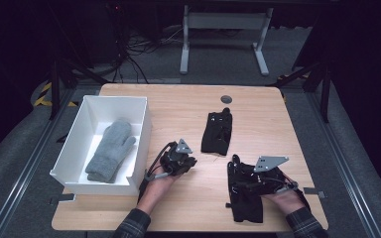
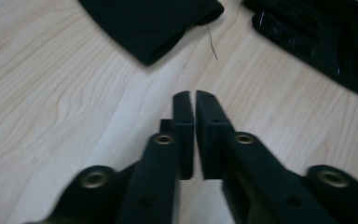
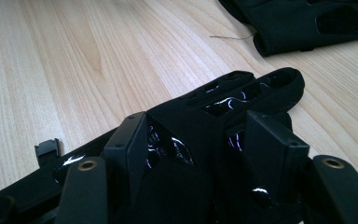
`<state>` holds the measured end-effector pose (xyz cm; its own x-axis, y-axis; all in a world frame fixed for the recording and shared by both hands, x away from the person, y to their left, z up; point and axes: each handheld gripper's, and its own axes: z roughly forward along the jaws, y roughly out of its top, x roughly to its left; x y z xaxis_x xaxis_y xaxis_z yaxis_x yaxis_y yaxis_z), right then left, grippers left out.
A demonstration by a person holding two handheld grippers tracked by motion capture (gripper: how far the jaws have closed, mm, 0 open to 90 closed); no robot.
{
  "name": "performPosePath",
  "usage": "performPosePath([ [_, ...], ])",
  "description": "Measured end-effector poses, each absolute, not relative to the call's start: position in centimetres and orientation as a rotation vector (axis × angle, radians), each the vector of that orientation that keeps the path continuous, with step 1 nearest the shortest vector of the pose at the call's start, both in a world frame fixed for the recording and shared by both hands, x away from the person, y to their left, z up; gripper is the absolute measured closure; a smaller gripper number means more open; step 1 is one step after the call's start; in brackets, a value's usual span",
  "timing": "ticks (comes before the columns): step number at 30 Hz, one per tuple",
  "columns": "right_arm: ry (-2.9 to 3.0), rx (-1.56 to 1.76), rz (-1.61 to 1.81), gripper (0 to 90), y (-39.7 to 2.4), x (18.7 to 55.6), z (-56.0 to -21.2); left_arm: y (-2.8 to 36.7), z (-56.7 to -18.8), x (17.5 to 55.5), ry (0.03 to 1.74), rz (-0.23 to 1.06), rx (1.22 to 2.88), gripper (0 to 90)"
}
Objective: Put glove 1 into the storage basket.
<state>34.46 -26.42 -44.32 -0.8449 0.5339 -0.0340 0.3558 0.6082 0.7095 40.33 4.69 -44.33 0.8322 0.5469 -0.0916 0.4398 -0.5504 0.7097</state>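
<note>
The bench (image 1: 178,106) is a pale wooden top. A white box (image 1: 141,124) sits at its left edge, near the front left corner, with a grey mitten (image 1: 111,151) lying inside.

Two black gloves lie on the right half. The far glove (image 1: 217,131) rests flat near the middle, nearer the back edge, and is free of both tongs. The near glove (image 1: 243,191) lies by the front right corner, fingers towards the back edge.

The right gripper (image 1: 258,181) sits over the near glove. In the right gripper view its jaws stand partly apart with that glove (image 3: 223,107) bunched up between them; both pads seem to press on the fabric, which humps up between them.

The left gripper (image 1: 178,161) hovers just right of the box, near the front edge. In the left gripper view its jaws are brought together with only a thin slit between the pads (image 2: 183,121) and nothing in them, bare wood beneath. A loose thread (image 2: 212,44) lies on the wood beyond.
</note>
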Motion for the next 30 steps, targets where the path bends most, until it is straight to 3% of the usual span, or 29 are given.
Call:
performPosePath([
  [16,2.605,0.721,1.047,38.8,-26.3,34.4,-44.5,1.3,-44.7,46.8,0.722,0.127,2.205,90.0],
  [30,2.604,0.714,1.043,37.9,-26.3,34.4,-44.5,1.3,-45.7,46.2,0.722,0.094,2.292,90.0],
])
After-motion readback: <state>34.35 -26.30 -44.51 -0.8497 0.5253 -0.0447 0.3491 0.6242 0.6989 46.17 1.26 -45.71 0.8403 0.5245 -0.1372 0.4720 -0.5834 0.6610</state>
